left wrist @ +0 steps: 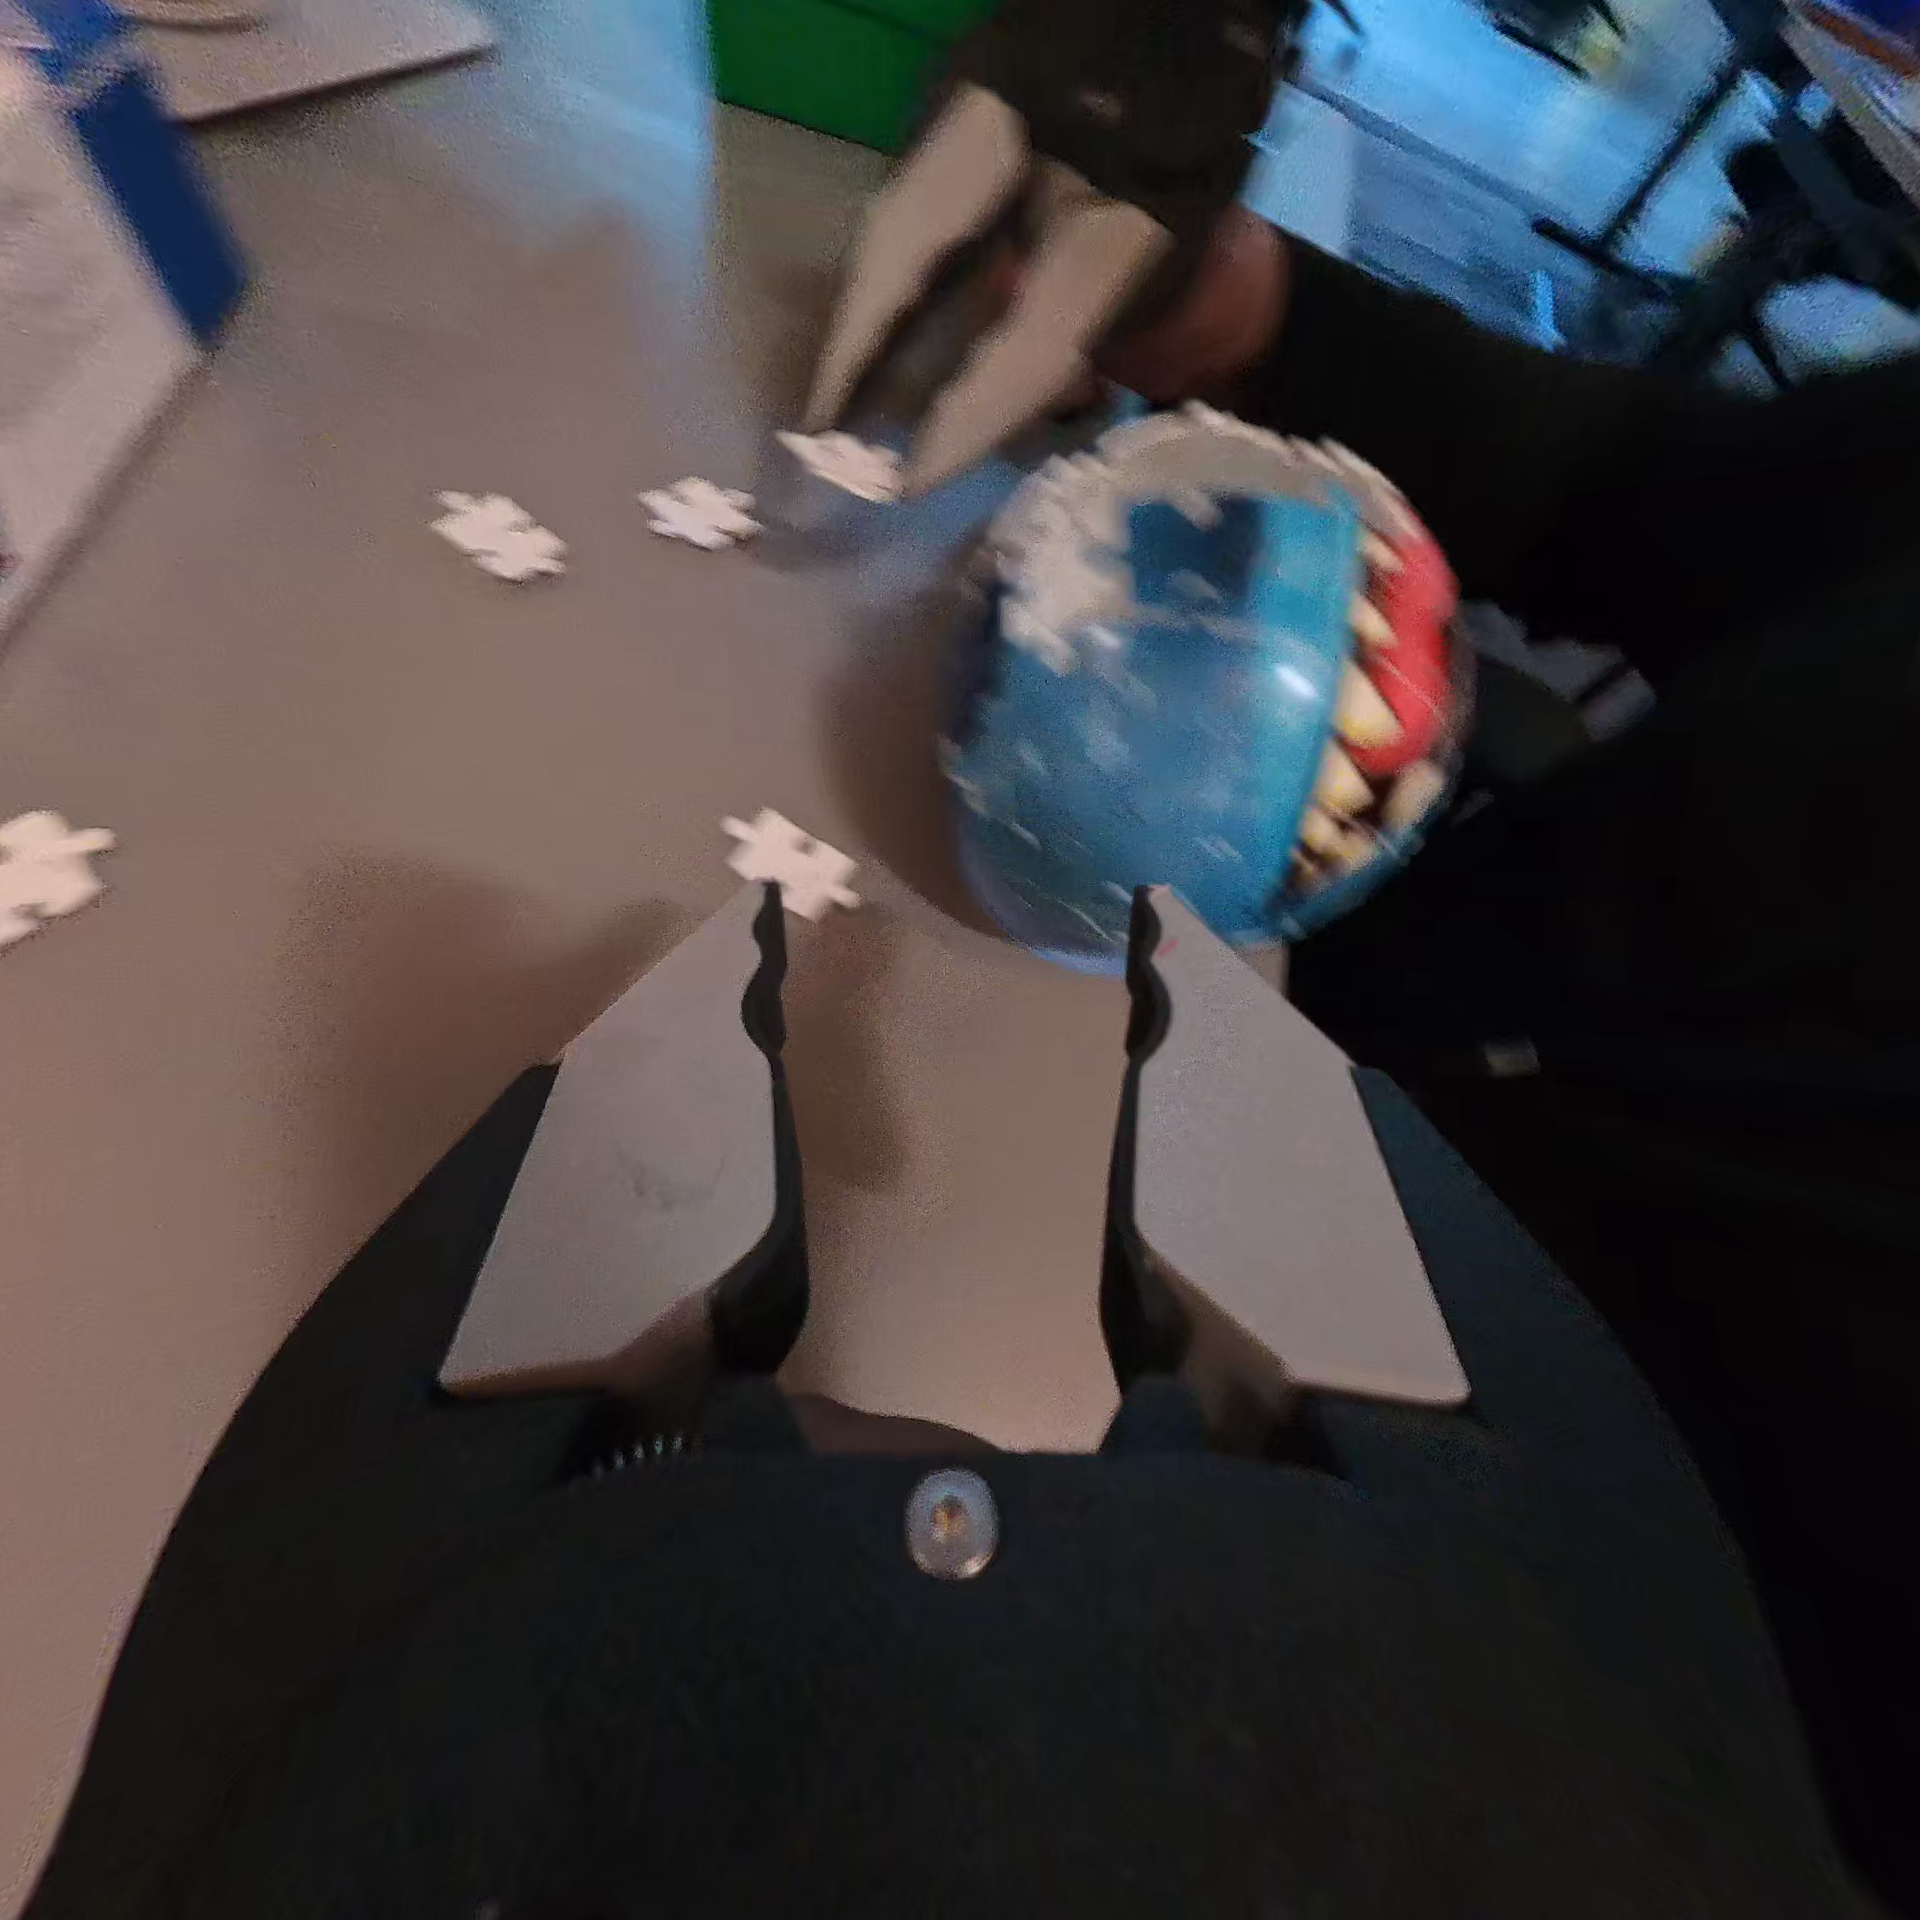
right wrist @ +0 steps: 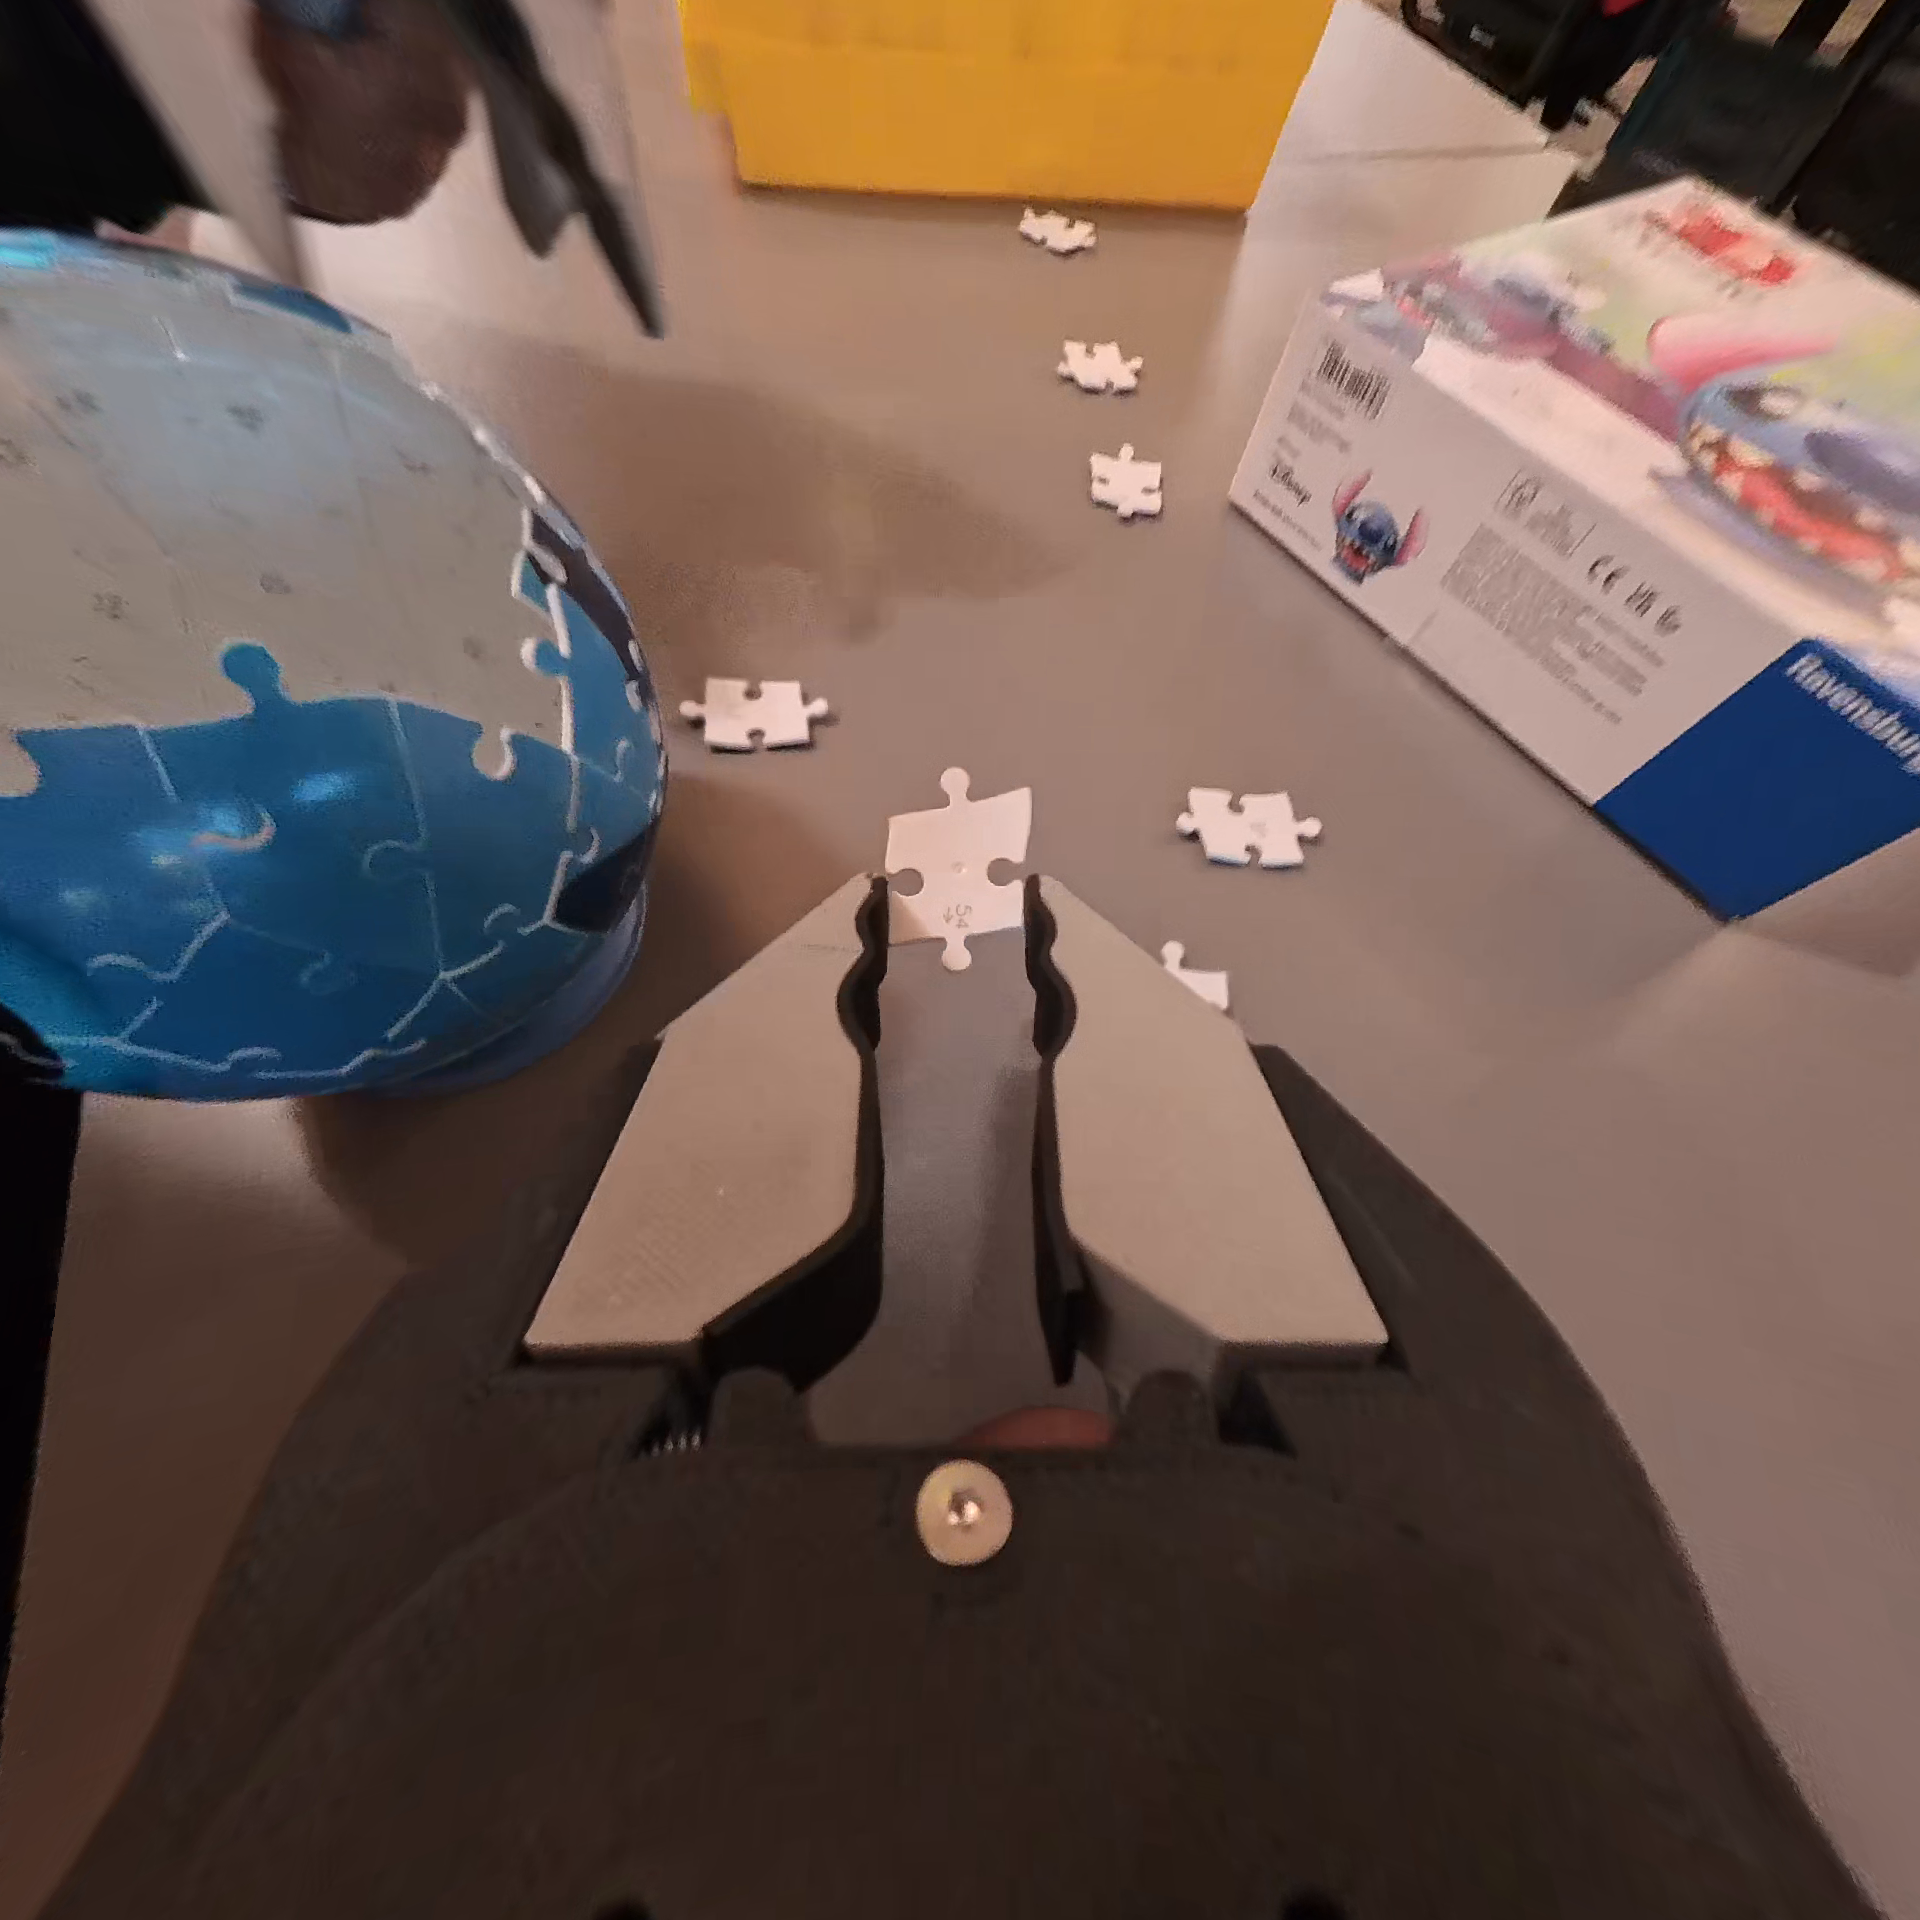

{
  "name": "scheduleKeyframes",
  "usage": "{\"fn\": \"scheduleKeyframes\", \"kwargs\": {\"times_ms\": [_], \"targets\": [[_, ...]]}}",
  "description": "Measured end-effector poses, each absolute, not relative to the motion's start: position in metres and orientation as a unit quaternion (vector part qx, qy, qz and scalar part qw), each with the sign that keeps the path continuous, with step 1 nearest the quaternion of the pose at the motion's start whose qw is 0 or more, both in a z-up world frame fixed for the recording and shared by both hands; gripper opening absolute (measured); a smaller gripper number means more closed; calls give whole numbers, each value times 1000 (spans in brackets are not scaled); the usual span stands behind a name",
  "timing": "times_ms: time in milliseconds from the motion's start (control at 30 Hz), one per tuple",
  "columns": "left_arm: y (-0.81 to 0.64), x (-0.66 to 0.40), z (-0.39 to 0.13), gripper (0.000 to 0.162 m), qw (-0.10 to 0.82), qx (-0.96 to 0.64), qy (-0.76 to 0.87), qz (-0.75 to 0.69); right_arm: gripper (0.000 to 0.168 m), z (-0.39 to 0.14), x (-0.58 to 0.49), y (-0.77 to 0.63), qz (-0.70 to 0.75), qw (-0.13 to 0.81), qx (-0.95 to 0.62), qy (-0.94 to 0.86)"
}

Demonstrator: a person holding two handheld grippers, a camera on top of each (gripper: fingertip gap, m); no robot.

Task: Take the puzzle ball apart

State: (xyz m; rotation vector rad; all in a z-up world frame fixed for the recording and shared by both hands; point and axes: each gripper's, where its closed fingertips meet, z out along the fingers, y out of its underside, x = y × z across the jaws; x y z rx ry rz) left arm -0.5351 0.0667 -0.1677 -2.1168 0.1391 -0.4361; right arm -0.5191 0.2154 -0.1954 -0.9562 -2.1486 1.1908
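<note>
The right gripper [right wrist: 956, 883] is pinching a white puzzle piece [right wrist: 961, 862] between its fingertips, white side up, above the grey table [right wrist: 1351, 1195]. To its left the puzzle ball [right wrist: 291, 748] is sitting with its top layer showing pale and its lower band blue. Loose white pieces [right wrist: 756, 713] are lying scattered ahead, with the puzzle box [right wrist: 1621, 540] lying at right and a yellow bin [right wrist: 997, 94] standing behind.

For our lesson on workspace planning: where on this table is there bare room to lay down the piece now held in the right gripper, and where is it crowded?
The right gripper holds a puzzle piece. Bare grey table lies between the puzzle ball and the column of loose pieces. More room sits right of the gripper, below the puzzle box. It is crowded around the pieces nearest the fingertips.
</note>
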Motion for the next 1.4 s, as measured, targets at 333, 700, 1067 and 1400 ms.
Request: {"fn": "scheduleKeyframes", "kwargs": {"times_ms": [333,700,1067,1400], "targets": [[194,-546,-162,50,414,-849,25,-328,23,-180,-534,213,409,319,-312,-796],[218,-526,-178,0,393,-830,51,-393,17,-183,-532,213,405,341,-297,-794],[199,-528,-165,0,430,-855,121,-264,19,-155,-521,206,518,245,-332,-749],[188,-523,-156,0,448,-854,180,-191,1,-161,-526,186,495,226,-323,-775]]}}
